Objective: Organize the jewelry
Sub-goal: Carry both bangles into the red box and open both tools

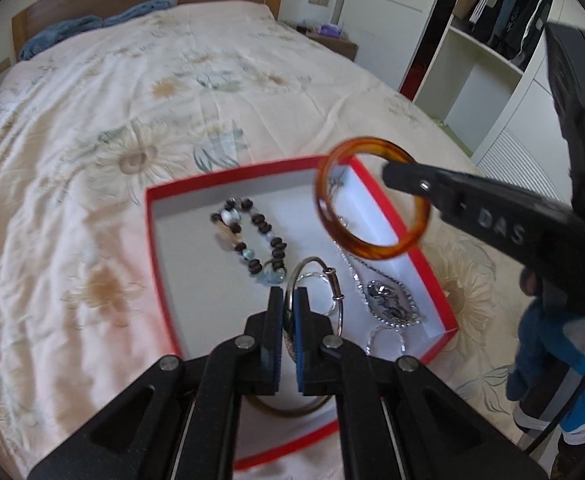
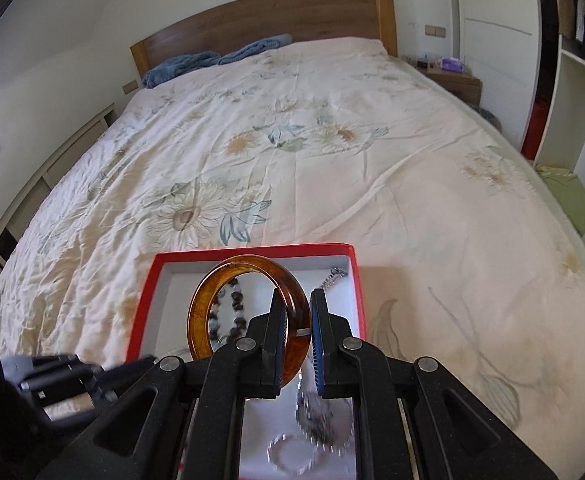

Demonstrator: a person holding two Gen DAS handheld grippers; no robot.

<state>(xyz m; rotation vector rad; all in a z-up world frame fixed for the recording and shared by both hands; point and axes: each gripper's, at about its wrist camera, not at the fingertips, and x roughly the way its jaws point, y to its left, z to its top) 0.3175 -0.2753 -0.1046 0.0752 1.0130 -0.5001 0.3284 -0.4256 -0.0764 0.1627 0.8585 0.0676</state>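
A red box (image 1: 148,240) with a white inside lies on the bed. In it are a dark beaded bracelet (image 1: 248,240) and a silver necklace with an oval pendant (image 1: 388,300). My left gripper (image 1: 289,294) is shut on a thin silver bangle (image 1: 324,266) low over the box. My right gripper (image 2: 298,300) is shut on an amber bangle (image 2: 248,264), held upright above the box (image 2: 252,250). From the left wrist, the amber bangle (image 1: 372,200) hangs over the box's far right side, pinched by the right gripper (image 1: 402,174). The left gripper (image 2: 92,372) shows blurred at lower left.
The floral bedspread (image 2: 332,160) stretches to a wooden headboard (image 2: 272,12) with a blue blanket (image 2: 212,58) against it. A nightstand (image 2: 452,76) and open wardrobe shelves (image 1: 480,80) stand at the right. A person's blue clothing (image 1: 552,360) is at the right edge.
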